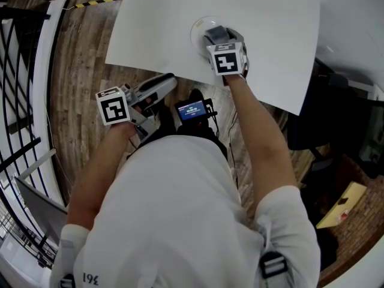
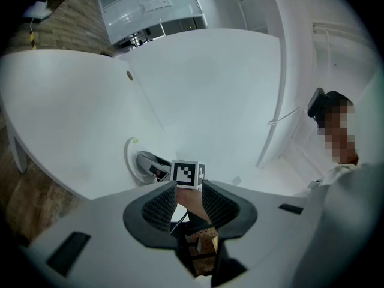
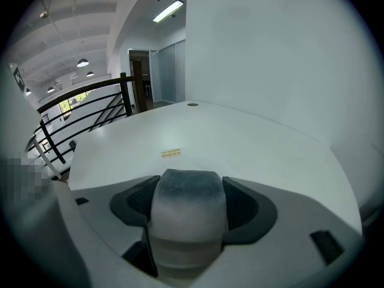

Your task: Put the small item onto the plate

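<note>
Right hand-held gripper clamps small item: pale rounded lump, mottled grey top, above plate on white surface. Left hand-held gripper jaws apart, empty, beyond surface edge.

The head view is taken from above the person's shoulders, aimed steeply down over the left gripper, the right gripper and the flat white table. The left gripper view is taken from off the table's edge, along parted jaws. It shares the round white plate at the right gripper's jaws with the head view. The right gripper view is set low over the tabletop, closely filled by the rounded grey item clamped there.
</note>
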Demonstrator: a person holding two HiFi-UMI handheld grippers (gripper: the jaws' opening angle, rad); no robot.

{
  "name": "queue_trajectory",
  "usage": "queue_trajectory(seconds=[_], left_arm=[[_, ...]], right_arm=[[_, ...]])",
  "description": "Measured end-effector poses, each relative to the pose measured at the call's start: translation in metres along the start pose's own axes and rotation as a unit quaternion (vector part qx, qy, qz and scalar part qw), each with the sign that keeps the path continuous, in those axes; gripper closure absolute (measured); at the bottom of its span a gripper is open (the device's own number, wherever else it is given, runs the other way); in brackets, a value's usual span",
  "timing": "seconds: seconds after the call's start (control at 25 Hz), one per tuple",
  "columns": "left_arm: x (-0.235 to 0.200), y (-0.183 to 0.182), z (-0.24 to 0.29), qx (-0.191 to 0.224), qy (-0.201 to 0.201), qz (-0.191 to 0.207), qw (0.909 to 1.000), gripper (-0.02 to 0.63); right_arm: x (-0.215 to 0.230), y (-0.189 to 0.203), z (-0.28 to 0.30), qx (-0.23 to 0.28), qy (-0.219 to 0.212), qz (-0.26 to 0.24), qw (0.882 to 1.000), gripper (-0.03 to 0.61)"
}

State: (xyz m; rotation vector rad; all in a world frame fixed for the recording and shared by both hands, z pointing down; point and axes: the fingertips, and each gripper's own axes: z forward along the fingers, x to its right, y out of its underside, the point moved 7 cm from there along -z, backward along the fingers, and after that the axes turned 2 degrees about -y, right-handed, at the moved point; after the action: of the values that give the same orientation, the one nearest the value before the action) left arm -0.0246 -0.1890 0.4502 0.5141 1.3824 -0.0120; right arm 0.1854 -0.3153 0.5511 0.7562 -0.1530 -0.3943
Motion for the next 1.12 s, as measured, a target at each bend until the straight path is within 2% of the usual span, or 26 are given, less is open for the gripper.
queue_trajectory(seconds=[0.64, 1.12], left_arm=[[0.0035, -0.0025, 0.0027, -0.009, 0.005, 0.007, 0.9999, 0.5], [0.0066, -0.0023, 0.0038, -0.002, 0.006, -0.009, 0.9999, 0.5]], right_arm=[[0.0006, -0.0024, -0.0005, -0.001, 0.001, 0.018, 1.0, 0.259], [0.0005, -0.0024, -0.0006, 0.002, -0.009, 0.029, 1.0, 0.261]])
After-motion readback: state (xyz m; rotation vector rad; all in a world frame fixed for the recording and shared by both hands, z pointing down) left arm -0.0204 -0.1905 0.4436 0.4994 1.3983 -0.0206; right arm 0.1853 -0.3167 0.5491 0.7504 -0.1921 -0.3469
